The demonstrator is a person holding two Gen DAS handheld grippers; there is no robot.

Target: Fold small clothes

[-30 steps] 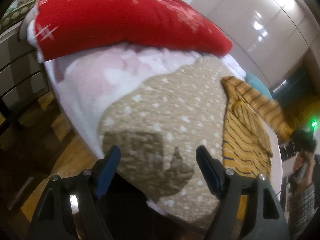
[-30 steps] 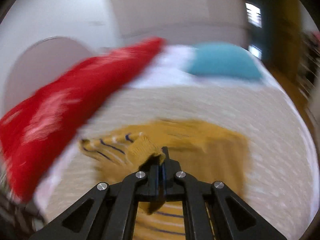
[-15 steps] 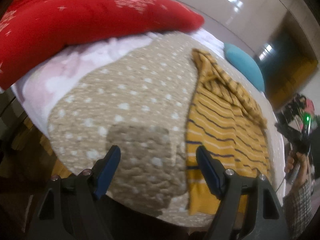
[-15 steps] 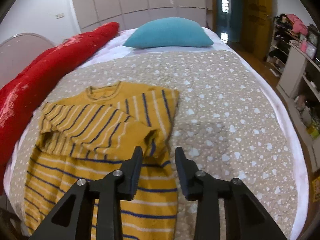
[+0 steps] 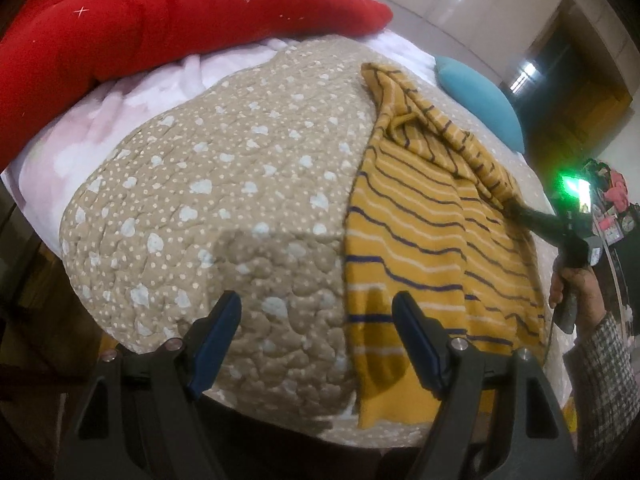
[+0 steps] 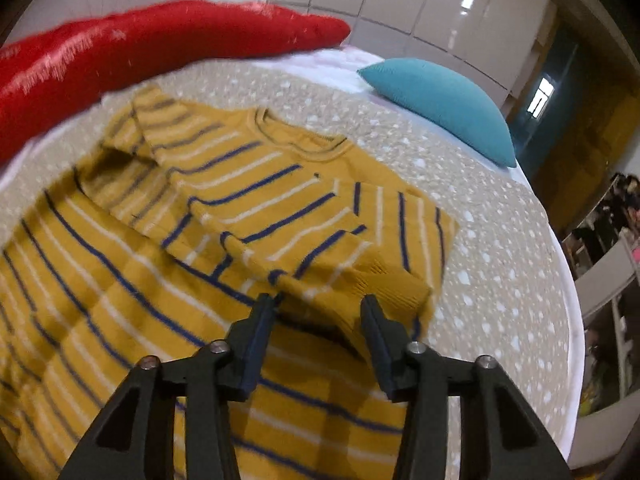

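Right gripper [image 6: 316, 301], jaws apart though just closing, straddles the sweater [image 6: 120, 280] cuff [image 6: 380, 284] at lower centre, probably to grab it, while left gripper [image 5: 316, 300] hangs spread and empty over the bed cover [image 5: 220, 200].

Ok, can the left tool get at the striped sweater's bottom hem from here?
Probably yes: the left tool is open, and the striped sweater's hem lies uncovered on the quilt right by its fingers, with nothing in between.
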